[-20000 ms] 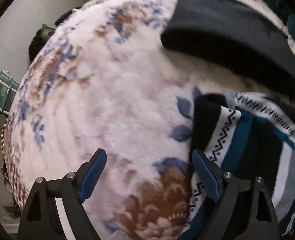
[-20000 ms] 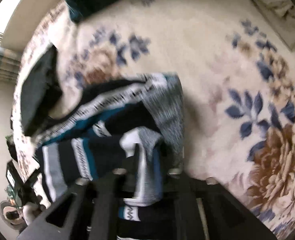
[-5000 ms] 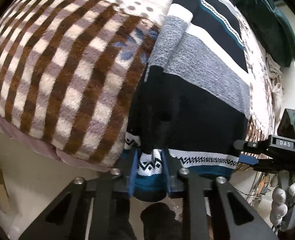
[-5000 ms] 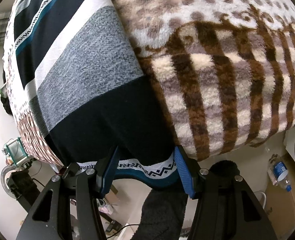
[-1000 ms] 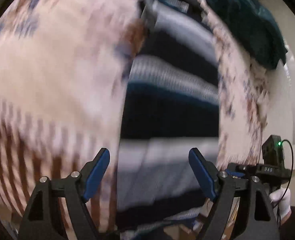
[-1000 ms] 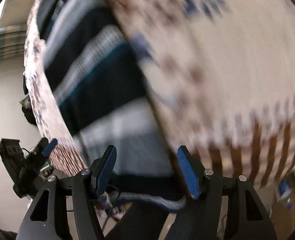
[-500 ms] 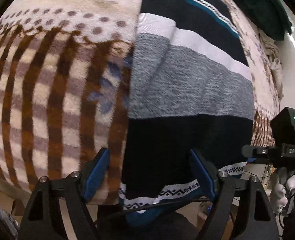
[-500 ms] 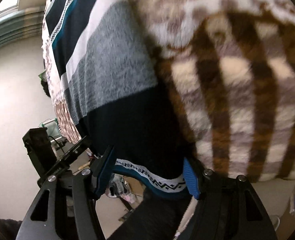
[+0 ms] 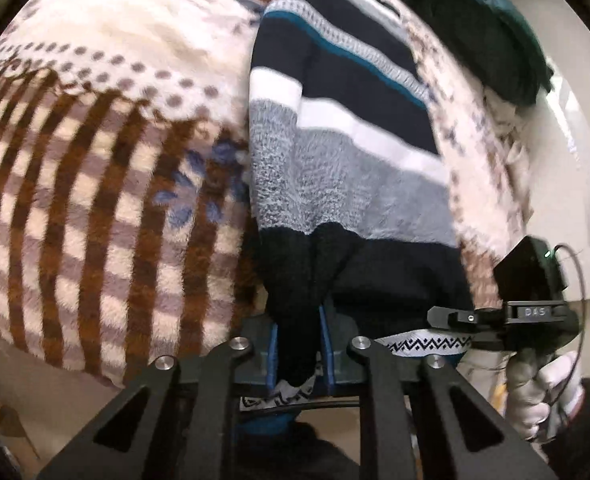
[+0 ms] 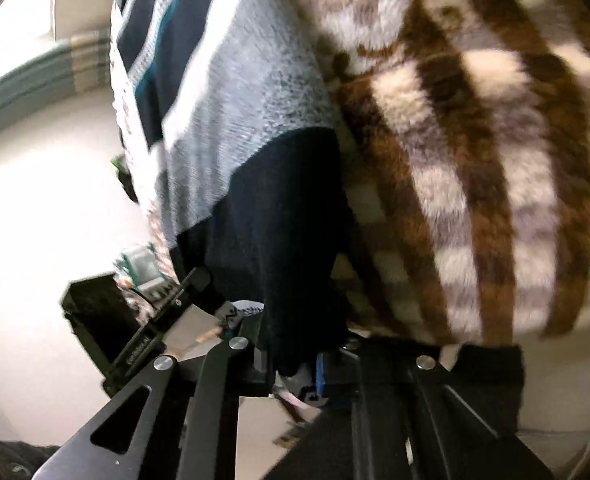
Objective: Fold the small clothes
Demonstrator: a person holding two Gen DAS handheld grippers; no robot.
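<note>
A striped knit sweater (image 9: 347, 168) in navy, white, grey and teal lies lengthwise on a fleece blanket, its dark hem hanging over the near edge. My left gripper (image 9: 297, 344) is shut on the hem's left corner, bunching the dark knit. My right gripper (image 10: 295, 356) is shut on the hem's right corner; the sweater (image 10: 231, 92) stretches away from it. The right gripper (image 9: 471, 316) also shows at the right of the left wrist view, and the left gripper (image 10: 183, 284) shows at the left of the right wrist view.
The blanket (image 9: 95, 168) has brown stripes and blue flowers and drops off at the near edge. A dark teal garment (image 9: 475, 32) lies at the far right. A light wall (image 10: 47, 184) and floor clutter lie beyond the left edge.
Half a second ago both grippers were open, straddling the hem. Now both have closed on the hem's corners and the dark knit is bunched between the fingers.
</note>
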